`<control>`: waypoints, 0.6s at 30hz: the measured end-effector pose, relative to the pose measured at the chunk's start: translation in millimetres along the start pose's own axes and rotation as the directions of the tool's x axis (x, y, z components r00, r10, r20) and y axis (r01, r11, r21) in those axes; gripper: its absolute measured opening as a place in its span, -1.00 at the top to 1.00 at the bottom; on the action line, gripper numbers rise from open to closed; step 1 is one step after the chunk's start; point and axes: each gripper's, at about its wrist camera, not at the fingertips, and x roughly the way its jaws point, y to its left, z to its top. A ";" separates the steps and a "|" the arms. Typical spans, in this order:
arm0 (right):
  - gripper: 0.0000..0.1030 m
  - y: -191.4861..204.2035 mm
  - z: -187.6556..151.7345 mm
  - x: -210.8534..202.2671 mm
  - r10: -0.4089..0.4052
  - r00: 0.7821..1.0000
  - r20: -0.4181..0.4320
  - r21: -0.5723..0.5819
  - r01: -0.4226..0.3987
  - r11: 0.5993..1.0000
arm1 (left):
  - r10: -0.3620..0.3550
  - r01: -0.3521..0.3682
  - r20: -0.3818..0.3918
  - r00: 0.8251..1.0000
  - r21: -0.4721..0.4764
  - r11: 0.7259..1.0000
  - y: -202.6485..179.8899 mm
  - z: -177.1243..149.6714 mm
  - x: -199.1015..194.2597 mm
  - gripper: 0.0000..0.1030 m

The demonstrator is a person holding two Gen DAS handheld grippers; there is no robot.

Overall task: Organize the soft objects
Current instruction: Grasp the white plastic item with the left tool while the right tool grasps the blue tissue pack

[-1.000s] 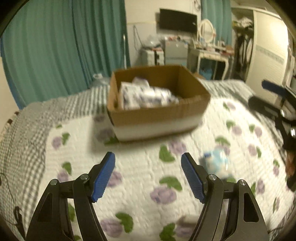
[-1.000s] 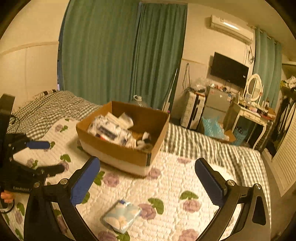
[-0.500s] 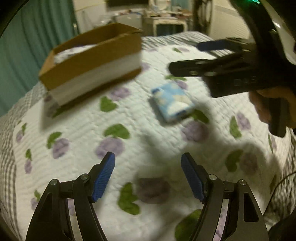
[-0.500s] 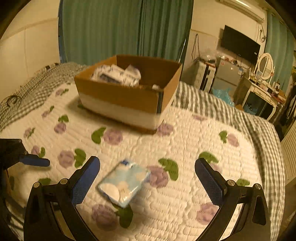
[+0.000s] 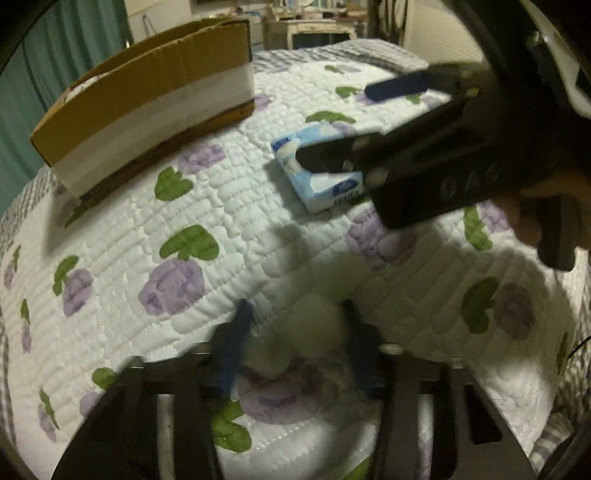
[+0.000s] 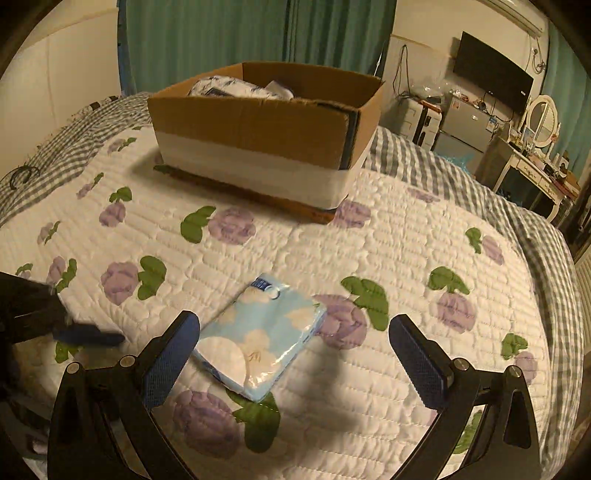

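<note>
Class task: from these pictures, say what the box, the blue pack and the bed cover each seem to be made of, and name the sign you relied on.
Box: brown corrugated cardboard, matt; raw cut edges, white band round its base.
Blue pack: probably thin glossy plastic film; it glints and wrinkles.
Bed cover: quilted fabric, matt; stitched puffy ridges, printed flowers.

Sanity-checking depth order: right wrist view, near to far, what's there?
right gripper → tissue pack on the quilt → cardboard box → teal curtains.

tissue pack (image 5: 320,173), print blurred, unreadable
</note>
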 end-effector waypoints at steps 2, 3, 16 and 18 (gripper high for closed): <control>-1.00 3.5 -1.1 2.7 0.006 1.000 -0.007 -0.002 -0.006 1.000 | -0.006 0.006 0.015 1.000 0.002 1.000 3.2 3.3 -3.9 0.43; -1.00 5.8 -1.5 4.3 0.006 1.000 -0.009 -0.007 -0.006 1.000 | -0.010 0.010 0.016 1.000 -0.002 1.000 5.1 4.5 -5.9 0.45; -1.00 19.8 -1.1 24.6 0.007 0.998 -0.056 -0.020 -0.008 1.000 | 0.143 -0.128 0.087 0.986 -0.157 0.979 72.0 3.4 -21.0 0.46; -0.99 22.6 -2.6 28.3 0.004 0.998 -0.070 -0.031 -0.006 1.000 | 0.175 -0.157 0.107 0.979 -0.160 0.975 80.5 1.9 -24.2 0.46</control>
